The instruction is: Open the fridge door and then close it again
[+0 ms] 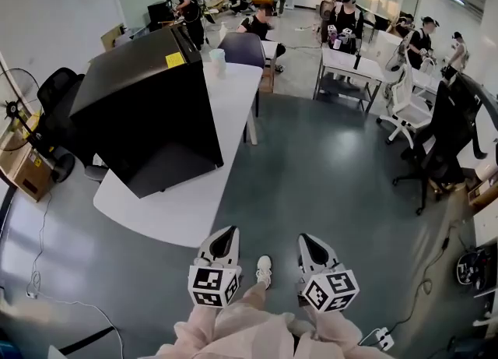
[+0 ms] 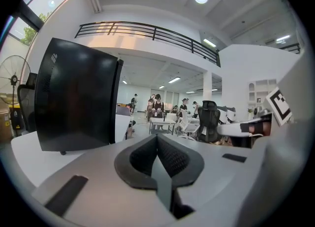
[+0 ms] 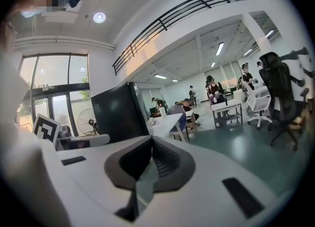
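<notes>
On rounded white table [image 1: 173,211], boxy glossy black fridge [image 1: 144,104], door seam hard to make out. Left gripper [image 1: 226,233] and right gripper [image 1: 306,241] both pinched shut, empty, ribbed dark pads [image 2: 173,158], well apart from fridge.

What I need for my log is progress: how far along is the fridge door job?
Done: nothing that shows; the fridge on the table looks shut, and whether it was opened already cannot be told. In hand: the left gripper and right gripper, both shut and empty, are over the floor, away from the fridge. Left, probably: reach it, open it, close it.
</notes>
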The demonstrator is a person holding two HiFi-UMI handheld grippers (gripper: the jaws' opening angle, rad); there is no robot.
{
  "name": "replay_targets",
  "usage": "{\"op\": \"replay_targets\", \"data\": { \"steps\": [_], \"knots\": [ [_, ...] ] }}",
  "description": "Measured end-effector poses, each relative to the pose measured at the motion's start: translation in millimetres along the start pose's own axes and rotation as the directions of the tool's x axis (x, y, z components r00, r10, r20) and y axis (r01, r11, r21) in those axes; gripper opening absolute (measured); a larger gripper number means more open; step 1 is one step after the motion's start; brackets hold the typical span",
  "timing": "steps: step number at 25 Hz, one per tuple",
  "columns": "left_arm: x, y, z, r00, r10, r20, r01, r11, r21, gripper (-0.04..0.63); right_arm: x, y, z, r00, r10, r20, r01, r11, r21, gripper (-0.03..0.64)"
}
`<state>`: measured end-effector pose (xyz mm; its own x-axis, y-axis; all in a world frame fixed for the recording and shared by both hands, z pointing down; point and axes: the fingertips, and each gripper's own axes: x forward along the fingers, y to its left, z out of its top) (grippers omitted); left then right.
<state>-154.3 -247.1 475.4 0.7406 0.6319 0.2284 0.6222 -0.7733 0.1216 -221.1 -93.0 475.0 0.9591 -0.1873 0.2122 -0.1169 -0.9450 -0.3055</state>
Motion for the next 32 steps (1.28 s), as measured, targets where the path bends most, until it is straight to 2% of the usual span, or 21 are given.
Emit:
{"op": "replay_targets", "data": {
  "steps": [10, 18, 24, 32],
  "knots": [
    [113, 27, 48, 1.0, -0.01, 0.017, 0.01, 1.0, 0.002, 0.011, 97, -50, 59, 1.0, 0.024, 0.007, -0.024, 1.0, -0.016, 0.012],
    [189, 56, 67, 1.0, 0.014, 0.012, -0.014, 1.0, -0.017, 0.011, 171, -82, 91, 0.998, 0.065, 0.001, -0.065, 0.998, -0.027, 0.012],
    [227, 81, 82, 0.999, 0.043, 0.028, -0.042, 0.999, -0.034, 0.011, 219, -95, 114, 0.996, 0.086, -0.001, -0.085, 0.995, -0.052, 0.012],
    [256, 99, 80, 0.997, 0.068, 0.029, -0.066, 0.996, -0.055, 0.011, 260, -103, 112, 0.993, 0.114, -0.034, -0.116, 0.991, -0.064, 0.012]
  ]
}}
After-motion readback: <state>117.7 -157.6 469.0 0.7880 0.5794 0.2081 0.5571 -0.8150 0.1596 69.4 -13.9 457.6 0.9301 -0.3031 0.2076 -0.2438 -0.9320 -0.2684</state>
